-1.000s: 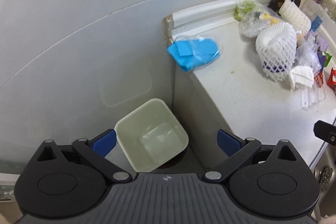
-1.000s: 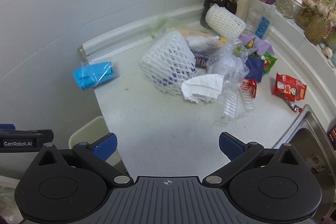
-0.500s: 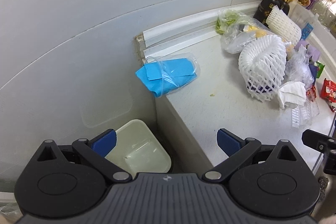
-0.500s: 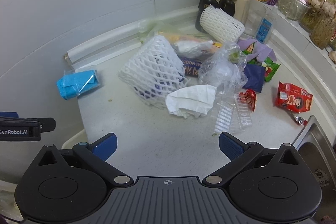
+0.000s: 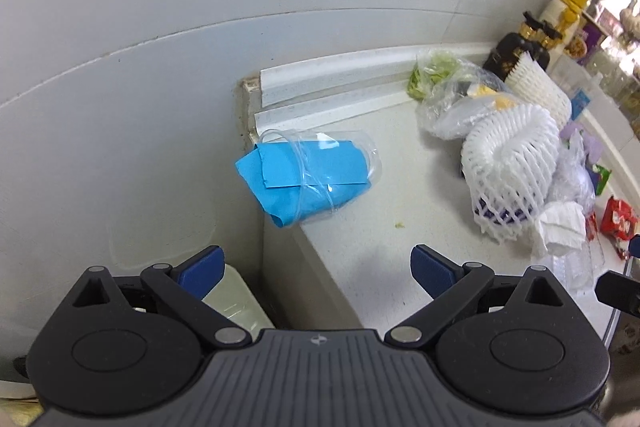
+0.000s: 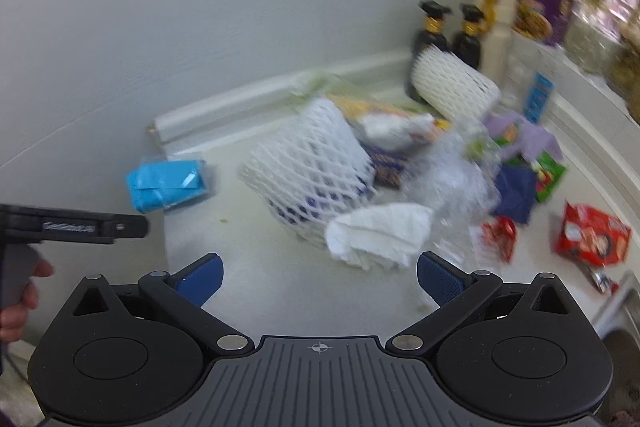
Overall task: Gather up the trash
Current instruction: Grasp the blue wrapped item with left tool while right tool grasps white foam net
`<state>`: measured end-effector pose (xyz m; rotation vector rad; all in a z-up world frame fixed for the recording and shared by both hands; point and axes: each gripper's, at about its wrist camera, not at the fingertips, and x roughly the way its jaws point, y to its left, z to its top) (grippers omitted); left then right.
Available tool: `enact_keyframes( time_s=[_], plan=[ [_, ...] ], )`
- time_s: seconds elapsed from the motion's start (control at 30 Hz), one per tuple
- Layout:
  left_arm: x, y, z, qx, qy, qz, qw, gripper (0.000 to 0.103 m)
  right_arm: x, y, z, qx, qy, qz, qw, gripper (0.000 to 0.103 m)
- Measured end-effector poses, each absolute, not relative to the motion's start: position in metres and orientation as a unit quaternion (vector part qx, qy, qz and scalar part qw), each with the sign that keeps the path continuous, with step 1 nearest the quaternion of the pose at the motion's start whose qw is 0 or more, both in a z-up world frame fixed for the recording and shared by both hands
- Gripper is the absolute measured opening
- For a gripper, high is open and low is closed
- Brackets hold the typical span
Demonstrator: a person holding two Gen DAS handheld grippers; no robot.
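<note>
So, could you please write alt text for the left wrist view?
The open left tool faces a blue bag in clear plastic overhanging the counter corner. Foam nets, a tissue and wrappers clutter the right; a pale bin stands below.

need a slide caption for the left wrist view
Open left gripper faces a clear bag of blue paper overhanging the counter's corner, pale bin below.

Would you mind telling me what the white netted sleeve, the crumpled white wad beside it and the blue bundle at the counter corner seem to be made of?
White netted sleeve: likely soft matte foam, given its thick open diamond mesh.
Crumpled white wad: apparently tissue or paper towel, with matte, soft creases.
Blue bundle: matte folded blue sheets, paper or thin plastic, inside a glossy clear film wrapper that shows glints.
</note>
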<state>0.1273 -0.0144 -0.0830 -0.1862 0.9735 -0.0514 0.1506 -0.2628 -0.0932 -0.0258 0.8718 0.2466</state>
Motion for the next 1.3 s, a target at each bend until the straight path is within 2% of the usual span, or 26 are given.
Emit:
enact_keyframes(
  time_s=[0.23,0.4,0.7,0.93,1.03,1.1,1.2,1.3],
  plan=[
    [0.136,0.015,-0.098,-0.201,0.434,-0.016,0.878,0.088,0.175,-0.257,-0.103,0.005,0.381,0.177,0.907,0.103],
    [0.145,0.018,-0.093,-0.215,0.406,-0.017,0.888,0.067,0.197,-0.254,-0.116,0.001,0.371,0.173,0.912,0.102],
    [0.16,0.016,-0.103,-0.23,0.415,-0.025,0.88,0.036,0.224,-0.242,-0.137,-0.014,0.365,0.144,0.92,0.098],
    [0.167,0.013,-0.104,-0.219,0.423,-0.022,0.879,0.028,0.234,-0.239,-0.147,0.012,0.376,0.125,0.918,0.087],
    [0.171,0.01,-0.105,-0.212,0.428,-0.02,0.878,0.022,0.236,-0.241,-0.149,0.026,0.378,0.121,0.918,0.078],
    [0.173,0.008,-0.106,-0.207,0.433,-0.015,0.877,0.011,0.236,-0.243,-0.15,0.036,0.383,0.118,0.916,0.06],
    [0.173,0.009,-0.107,-0.213,0.436,-0.014,0.874,0.009,0.238,-0.248,-0.152,0.055,0.389,0.117,0.912,0.039],
    [0.171,0.009,-0.104,-0.214,0.428,-0.018,0.878,0.004,0.236,-0.251,-0.15,0.062,0.385,0.116,0.914,0.028]
  ],
)
